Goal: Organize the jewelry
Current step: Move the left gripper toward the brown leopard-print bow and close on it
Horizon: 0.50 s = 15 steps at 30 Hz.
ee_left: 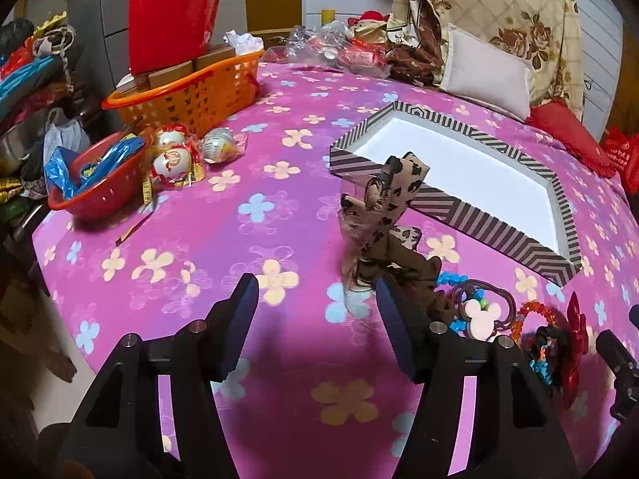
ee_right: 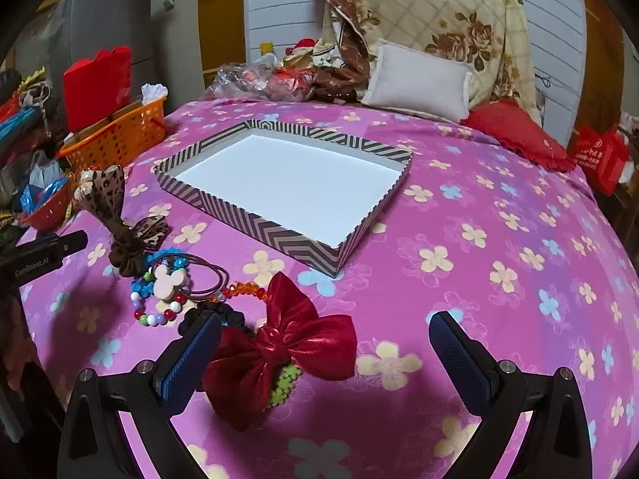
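Note:
A shallow striped box (ee_left: 499, 235) (ee_right: 279, 231) with a white, bare floor sits on the pink flowered bedspread. A leopard-print bow scrunchie (ee_left: 383, 215) (ee_right: 108, 195) stands upright just past my left gripper (ee_left: 315, 291), close to its right finger; the jaws are open and nothing is between the pads. A shiny red bow (ee_right: 287, 343) lies between the open jaws of my right gripper (ee_right: 325, 319), against its left finger (ee_right: 191, 355). To the left of it lie a Mickey hair tie (ee_right: 167, 277) (ee_left: 483, 313), coloured bead bracelets (ee_right: 151, 311) and a black scrunchie (ee_right: 227, 315).
An orange basket (ee_left: 191, 95) with cartons and a red bag (ee_left: 171, 16) stands at the bed's far left, beside a red bowl (ee_left: 96, 187) and wrapped ornaments (ee_left: 171, 159). A pale pillow (ee_right: 419, 80), a red cushion (ee_right: 515, 135) and a folded quilt line the back.

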Tool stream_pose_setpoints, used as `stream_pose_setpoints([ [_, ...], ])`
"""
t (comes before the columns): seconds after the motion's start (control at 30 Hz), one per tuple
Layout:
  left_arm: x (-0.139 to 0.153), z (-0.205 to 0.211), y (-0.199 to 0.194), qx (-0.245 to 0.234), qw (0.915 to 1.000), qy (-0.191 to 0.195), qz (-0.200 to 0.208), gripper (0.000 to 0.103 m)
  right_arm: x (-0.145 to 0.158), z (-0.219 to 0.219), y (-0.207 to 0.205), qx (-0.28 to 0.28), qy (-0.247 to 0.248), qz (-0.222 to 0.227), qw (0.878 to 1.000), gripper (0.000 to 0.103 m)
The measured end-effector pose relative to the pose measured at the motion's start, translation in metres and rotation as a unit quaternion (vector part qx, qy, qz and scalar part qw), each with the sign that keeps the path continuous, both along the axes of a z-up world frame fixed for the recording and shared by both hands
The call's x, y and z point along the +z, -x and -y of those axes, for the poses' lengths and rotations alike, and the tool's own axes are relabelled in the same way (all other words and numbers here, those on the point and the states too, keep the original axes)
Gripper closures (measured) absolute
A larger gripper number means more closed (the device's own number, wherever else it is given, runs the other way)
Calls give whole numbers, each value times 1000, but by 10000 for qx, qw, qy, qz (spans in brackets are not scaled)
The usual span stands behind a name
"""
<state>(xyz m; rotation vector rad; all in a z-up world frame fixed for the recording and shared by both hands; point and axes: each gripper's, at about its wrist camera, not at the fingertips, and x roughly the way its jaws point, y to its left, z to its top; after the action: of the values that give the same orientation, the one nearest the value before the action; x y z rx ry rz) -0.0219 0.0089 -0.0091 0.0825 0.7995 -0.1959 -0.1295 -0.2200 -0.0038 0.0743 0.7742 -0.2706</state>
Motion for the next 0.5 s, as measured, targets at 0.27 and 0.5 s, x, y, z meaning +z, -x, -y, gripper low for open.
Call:
stream_pose_setpoints([
  [0.27,-3,5,-2,12,9999,-90,-42,42,-3,0,-2,-15,8,-37,10000,0],
  [0.5,-4,2,-3,60,9999,-59,-60,42,-4,-1,-2,-10,21,-79,10000,0],
])
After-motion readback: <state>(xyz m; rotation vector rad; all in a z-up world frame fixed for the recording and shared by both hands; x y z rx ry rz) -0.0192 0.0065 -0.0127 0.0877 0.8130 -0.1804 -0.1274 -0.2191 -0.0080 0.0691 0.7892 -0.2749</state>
